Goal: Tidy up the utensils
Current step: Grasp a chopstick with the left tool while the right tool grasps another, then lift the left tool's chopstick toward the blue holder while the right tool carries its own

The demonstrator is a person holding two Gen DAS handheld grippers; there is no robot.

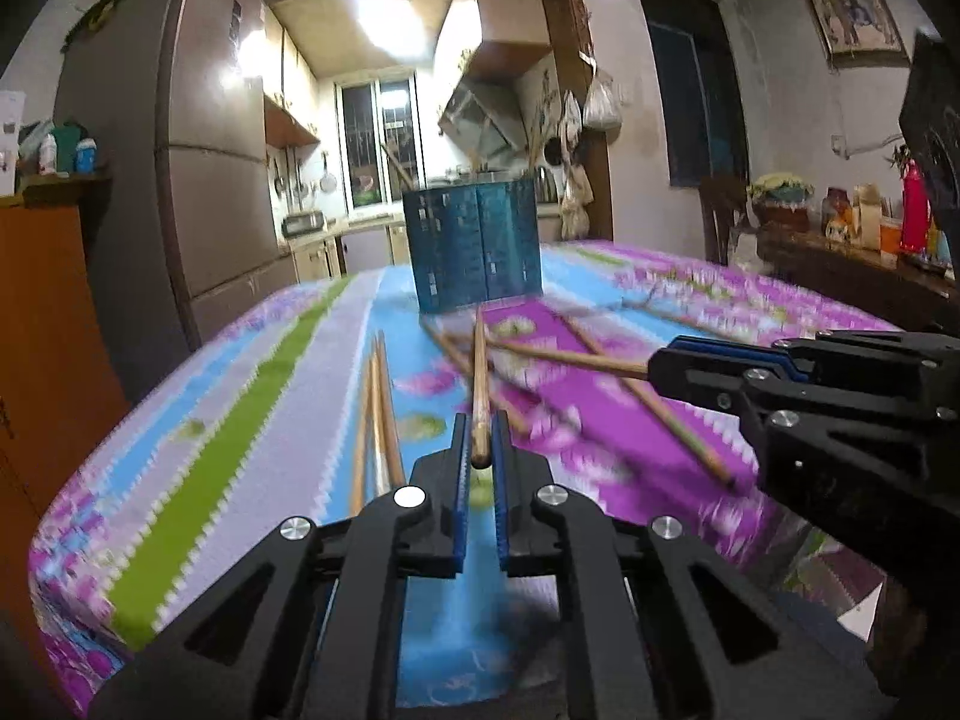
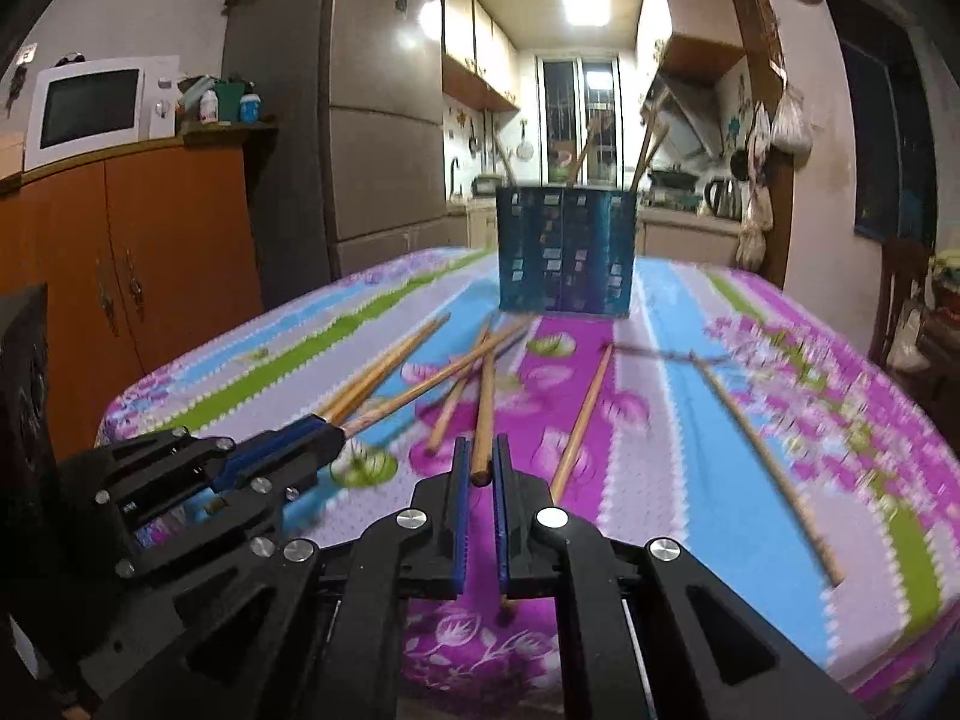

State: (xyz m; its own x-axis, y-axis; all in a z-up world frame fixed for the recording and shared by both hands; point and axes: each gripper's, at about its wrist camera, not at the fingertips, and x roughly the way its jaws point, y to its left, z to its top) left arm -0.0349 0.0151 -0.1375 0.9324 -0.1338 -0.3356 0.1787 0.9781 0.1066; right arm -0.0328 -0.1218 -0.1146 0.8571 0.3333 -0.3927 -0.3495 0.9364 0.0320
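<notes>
A blue utensil holder [image 1: 476,245] stands upright at the far middle of the table, also in the right wrist view [image 2: 565,252], with several chopsticks standing in it. Several wooden chopsticks lie loose on the cloth in front of it. My left gripper [image 1: 480,450] is shut on the thick end of one chopstick [image 1: 479,378] that points toward the holder. My right gripper [image 2: 480,468] is shut on another chopstick [image 2: 485,408]. In the left wrist view the right gripper [image 1: 660,372] comes in from the right; in the right wrist view the left gripper [image 2: 327,438] comes in from the left.
The table wears a striped floral cloth [image 1: 252,414] in purple, blue and green. Loose chopsticks lie at the left [image 1: 375,414] and at the right [image 2: 774,468]. An orange cabinet [image 2: 150,264] with a microwave [image 2: 90,108] stands left; a cluttered sideboard [image 1: 852,240] stands right.
</notes>
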